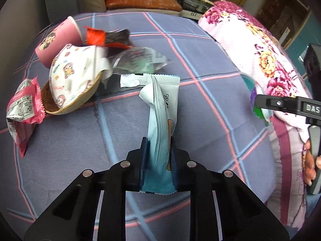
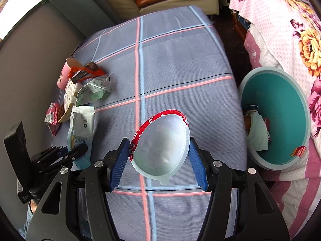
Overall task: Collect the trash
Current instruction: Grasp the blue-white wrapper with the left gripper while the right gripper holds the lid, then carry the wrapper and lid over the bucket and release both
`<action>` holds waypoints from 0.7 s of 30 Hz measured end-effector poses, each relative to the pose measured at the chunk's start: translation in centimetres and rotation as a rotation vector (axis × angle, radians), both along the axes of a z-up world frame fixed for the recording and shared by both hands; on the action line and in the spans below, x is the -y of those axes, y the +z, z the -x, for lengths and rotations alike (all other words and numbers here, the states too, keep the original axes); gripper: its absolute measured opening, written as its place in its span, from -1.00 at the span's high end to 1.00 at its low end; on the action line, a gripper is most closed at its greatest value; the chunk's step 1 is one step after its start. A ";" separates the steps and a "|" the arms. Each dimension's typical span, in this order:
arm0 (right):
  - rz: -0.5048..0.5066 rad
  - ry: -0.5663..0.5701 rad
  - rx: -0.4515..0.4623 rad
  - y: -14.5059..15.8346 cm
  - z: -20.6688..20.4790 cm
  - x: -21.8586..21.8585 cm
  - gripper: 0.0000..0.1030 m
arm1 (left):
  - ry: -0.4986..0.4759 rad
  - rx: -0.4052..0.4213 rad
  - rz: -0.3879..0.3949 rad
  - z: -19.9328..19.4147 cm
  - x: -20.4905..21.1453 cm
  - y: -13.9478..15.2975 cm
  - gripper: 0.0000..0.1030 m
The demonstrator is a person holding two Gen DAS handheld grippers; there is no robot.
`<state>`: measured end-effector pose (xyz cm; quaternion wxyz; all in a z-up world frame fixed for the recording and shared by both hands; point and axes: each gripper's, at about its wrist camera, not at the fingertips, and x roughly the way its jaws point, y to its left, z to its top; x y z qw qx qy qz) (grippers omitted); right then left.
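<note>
Left gripper [image 1: 159, 150] is clenched on a white-and-blue foil snack wrapper [image 1: 163, 116] at frame centre. Right gripper [image 2: 160, 160] grasps a translucent plastic cup with red rim [image 2: 160, 146]; teal round bin [image 2: 280, 108] sits at frame right.

A snack wrapper [image 1: 162, 124] was held between the left gripper [image 1: 159, 148] fingers, above the bedsheet [image 2: 180, 64]. A trash pile, paper cup [image 1: 58, 38] included, was left of it. A plastic cup [image 2: 160, 146] was held in the right gripper [image 2: 159, 160]; a basin [image 2: 280, 92] was positioned right.
</note>
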<state>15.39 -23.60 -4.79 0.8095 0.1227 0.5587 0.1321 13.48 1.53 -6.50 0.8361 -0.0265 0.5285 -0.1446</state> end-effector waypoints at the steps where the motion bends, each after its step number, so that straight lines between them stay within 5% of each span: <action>1: -0.007 -0.011 0.004 0.0 0.0 0.6 -0.09 | -0.012 0.002 0.005 0.1 0.6 0.4 0.59; 21: -0.058 -0.245 0.163 3.3 1.7 15.4 -0.09 | -0.229 0.015 -0.018 -2.7 15.8 3.7 0.59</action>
